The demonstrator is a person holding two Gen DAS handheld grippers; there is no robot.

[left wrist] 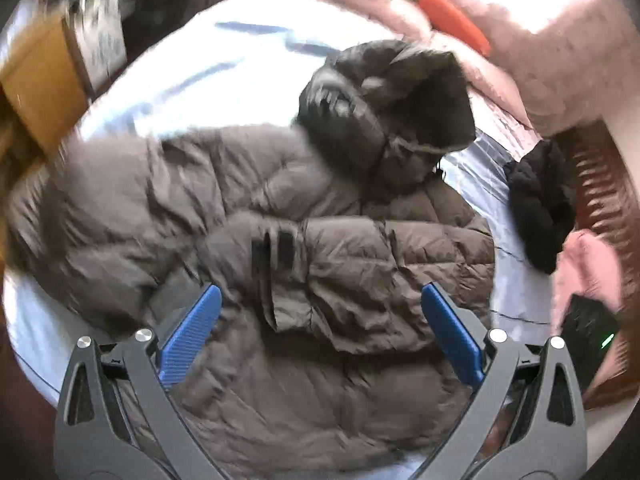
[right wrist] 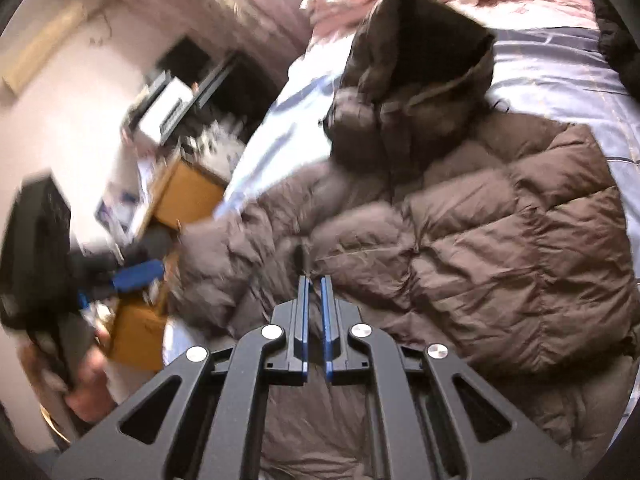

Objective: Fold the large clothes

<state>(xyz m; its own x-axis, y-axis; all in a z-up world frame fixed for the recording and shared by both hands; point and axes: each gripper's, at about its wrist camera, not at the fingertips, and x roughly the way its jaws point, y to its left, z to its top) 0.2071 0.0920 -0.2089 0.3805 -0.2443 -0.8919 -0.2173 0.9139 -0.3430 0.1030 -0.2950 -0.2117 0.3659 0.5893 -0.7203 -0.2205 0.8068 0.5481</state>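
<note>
Fingers of the left gripper (left wrist: 320,332) spread wide, blue ribbed pads (left wrist: 191,336) apart, nothing between them. Left wrist view: brown quilted puffer jacket (left wrist: 360,248) lies on the pale blue striped bedsheet (left wrist: 208,76) beneath and ahead of the fingertips, one sleeve with a dark cuff tab folded across the body just past the tips. Dark hood (left wrist: 400,92) further ahead. Black knitted garment (left wrist: 536,208) off to the right of the fingers, pink quilt (left wrist: 560,80) beyond the hood. Heavy motion blur.

Right wrist view: right gripper (right wrist: 315,284) clenched, blue pads nearly touching, nothing visibly pinched. Jacket sits below and ahead of the tips, quilted body to their right, hood ahead. Left gripper blurred at far left.
</note>
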